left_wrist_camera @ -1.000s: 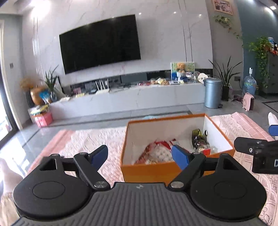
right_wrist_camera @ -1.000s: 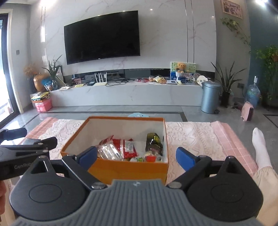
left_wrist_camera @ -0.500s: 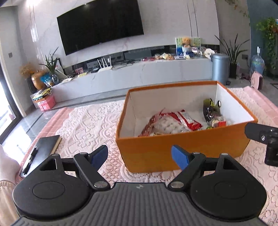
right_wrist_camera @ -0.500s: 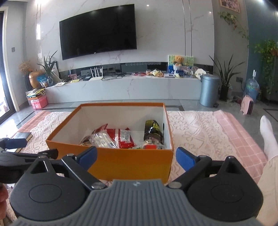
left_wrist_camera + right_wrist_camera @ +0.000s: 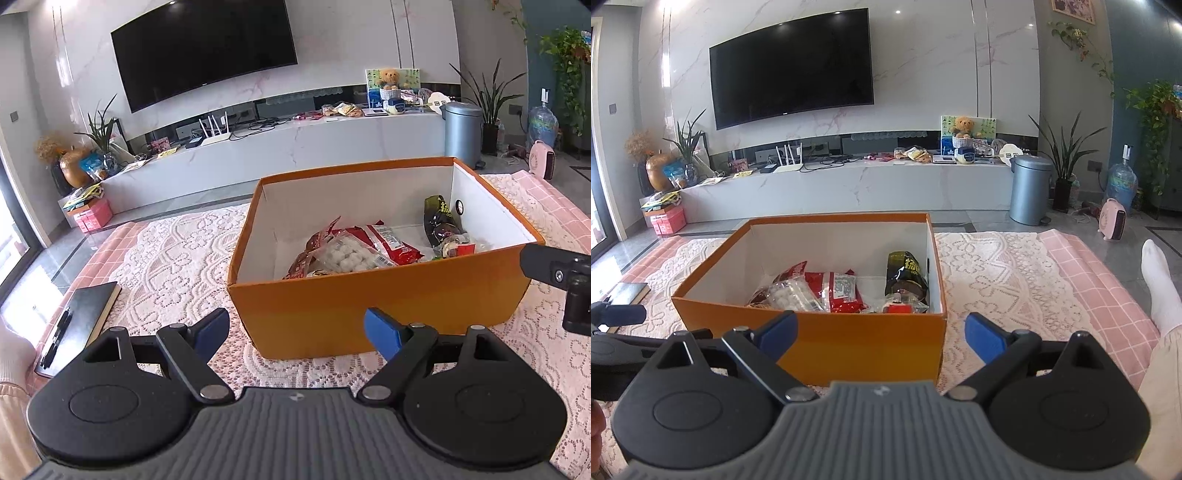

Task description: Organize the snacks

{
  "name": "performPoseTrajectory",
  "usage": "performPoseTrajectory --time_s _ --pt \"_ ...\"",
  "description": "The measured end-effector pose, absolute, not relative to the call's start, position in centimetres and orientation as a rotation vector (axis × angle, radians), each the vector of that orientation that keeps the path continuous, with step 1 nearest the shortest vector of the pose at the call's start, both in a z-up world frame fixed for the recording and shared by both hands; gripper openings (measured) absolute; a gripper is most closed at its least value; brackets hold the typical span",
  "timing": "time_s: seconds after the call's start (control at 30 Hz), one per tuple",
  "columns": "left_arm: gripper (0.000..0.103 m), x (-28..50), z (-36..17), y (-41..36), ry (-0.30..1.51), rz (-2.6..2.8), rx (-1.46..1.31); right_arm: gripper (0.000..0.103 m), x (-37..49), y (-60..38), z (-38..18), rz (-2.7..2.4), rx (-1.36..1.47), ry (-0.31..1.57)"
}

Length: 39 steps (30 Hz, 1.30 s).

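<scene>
Both the left gripper [image 5: 297, 332] and right gripper [image 5: 881, 334] hang spread wide, empty — just before the orange cardboard box [image 5: 849, 343] of bagged snacks [image 5: 827, 293].

We see the orange box [image 5: 373, 306] open on top, so entry from above is free. Its near wall stands right ahead of both tongs, left tongs [image 5: 297, 330] and right tongs [image 5: 881, 334], both spread wide. Snack packets [image 5: 827, 291] fill the lower middle of the box floor; a dark green bag [image 5: 905, 277] leans against the right wall. The box's upper-left floor is bare. A black notebook [image 5: 79, 317] sits lower left on the lace cloth [image 5: 166, 258].
</scene>
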State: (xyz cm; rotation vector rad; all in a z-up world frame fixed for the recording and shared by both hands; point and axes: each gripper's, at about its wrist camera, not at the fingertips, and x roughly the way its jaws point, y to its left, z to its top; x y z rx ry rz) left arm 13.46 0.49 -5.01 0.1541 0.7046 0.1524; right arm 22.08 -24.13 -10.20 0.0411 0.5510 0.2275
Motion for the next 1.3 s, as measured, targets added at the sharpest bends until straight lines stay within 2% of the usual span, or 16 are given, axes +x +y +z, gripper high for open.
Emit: performPoseTrajectory --time_s 1.3 --pt "0.097 13.1 -4.3 0.7 0.692 0.154 0.125 0.094 21.1 -24.2 -9.1 0.232 0.034 0.507"
